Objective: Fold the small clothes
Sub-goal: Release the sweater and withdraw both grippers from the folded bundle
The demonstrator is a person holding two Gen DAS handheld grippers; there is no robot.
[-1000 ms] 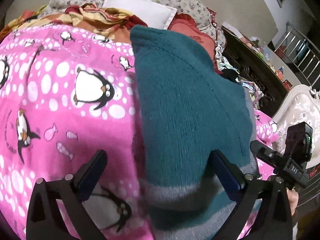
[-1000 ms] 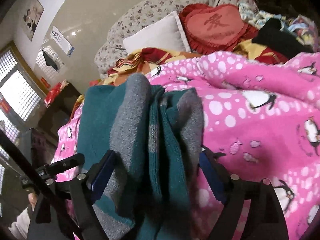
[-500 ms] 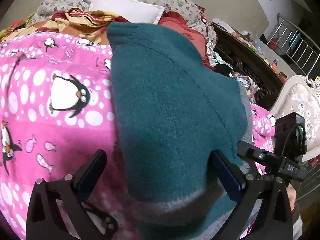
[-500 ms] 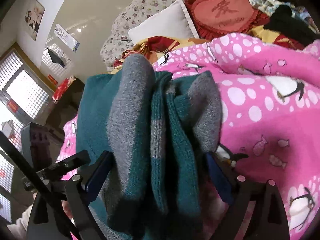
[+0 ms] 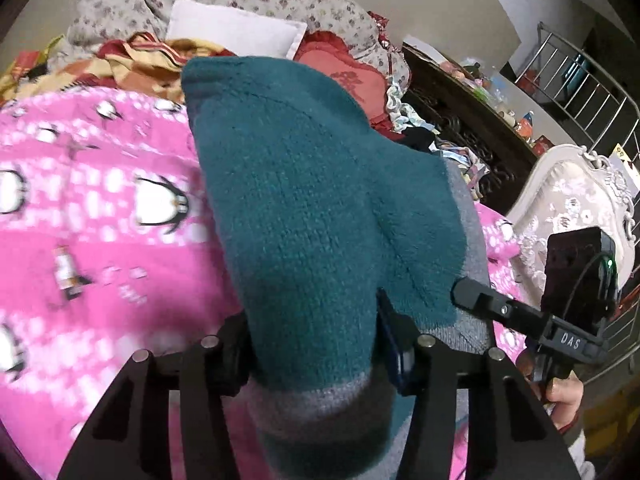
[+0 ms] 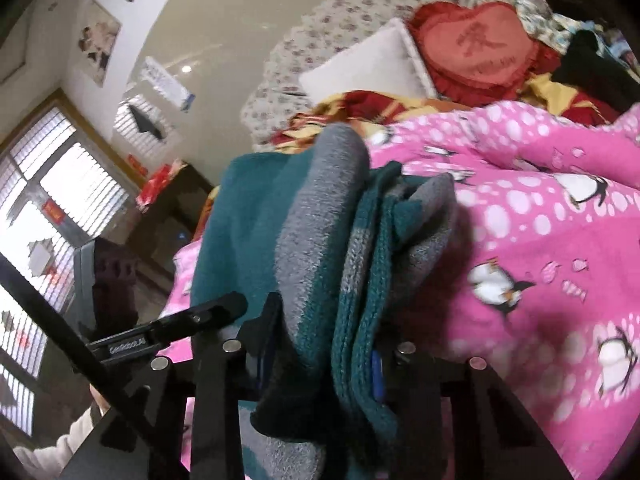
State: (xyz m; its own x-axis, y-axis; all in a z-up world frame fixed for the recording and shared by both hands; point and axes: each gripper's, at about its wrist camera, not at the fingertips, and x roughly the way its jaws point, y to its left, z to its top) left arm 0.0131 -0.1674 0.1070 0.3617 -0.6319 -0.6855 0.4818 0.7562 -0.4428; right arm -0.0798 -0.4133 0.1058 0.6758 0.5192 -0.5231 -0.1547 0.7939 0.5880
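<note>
Left gripper (image 5: pixel 312 344) and right gripper (image 6: pixel 320 344) closing on bunched teal-grey knit sweater (image 5: pixel 320 200); lift evenly toward 12 o'clock, clear of penguin blanket (image 5: pixel 100 240).

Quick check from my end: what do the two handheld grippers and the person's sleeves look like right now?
Both are matte black with angular scissor-like linkages and silver pivot rivets. The left gripper and the right gripper have fingers with blue pads. The right one carries a black box with a green light, a thin cable, and a bar marked "DAS". Pale sleeve cuffs show at the wrists.
</note>
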